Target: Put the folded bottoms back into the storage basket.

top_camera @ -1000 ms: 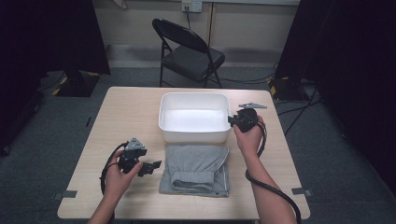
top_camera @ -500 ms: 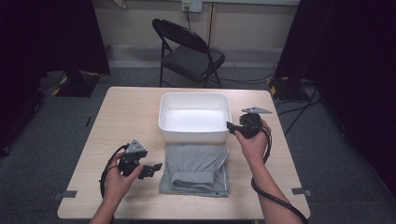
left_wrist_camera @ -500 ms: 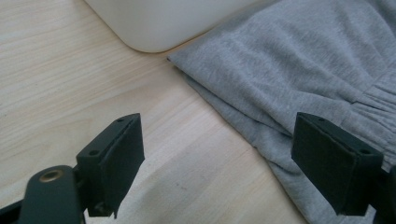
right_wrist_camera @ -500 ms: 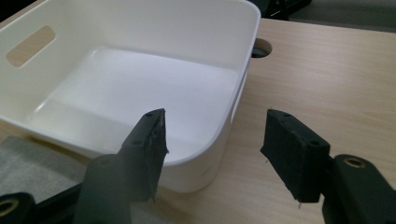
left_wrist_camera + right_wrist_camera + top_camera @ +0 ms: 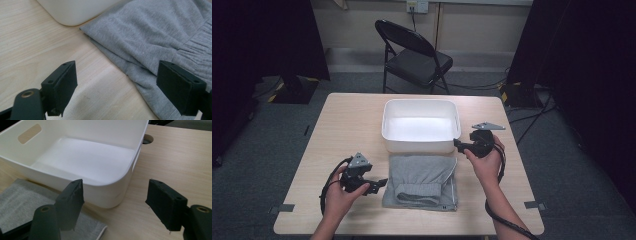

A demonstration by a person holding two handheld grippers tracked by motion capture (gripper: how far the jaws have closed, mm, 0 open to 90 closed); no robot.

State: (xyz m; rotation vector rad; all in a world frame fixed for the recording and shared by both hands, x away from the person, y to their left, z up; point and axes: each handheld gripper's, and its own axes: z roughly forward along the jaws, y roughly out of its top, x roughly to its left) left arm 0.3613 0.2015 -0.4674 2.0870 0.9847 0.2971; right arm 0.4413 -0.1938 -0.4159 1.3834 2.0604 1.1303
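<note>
Lying folded at the table [image 5: 337,125] centre's 6 o'clock, touching the white bin [image 5: 421,126]: grey shorts [image 5: 422,181]. At their 9 o'clock, left gripper [image 5: 379,184], jaws wide apart, empty. At 1 o'clock, right gripper [image 5: 458,145], likewise spread, gripping nothing.

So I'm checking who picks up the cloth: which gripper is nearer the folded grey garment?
The left gripper, jaws open at the folded grey garment's left edge; the right gripper hangs by the white bin.
</note>
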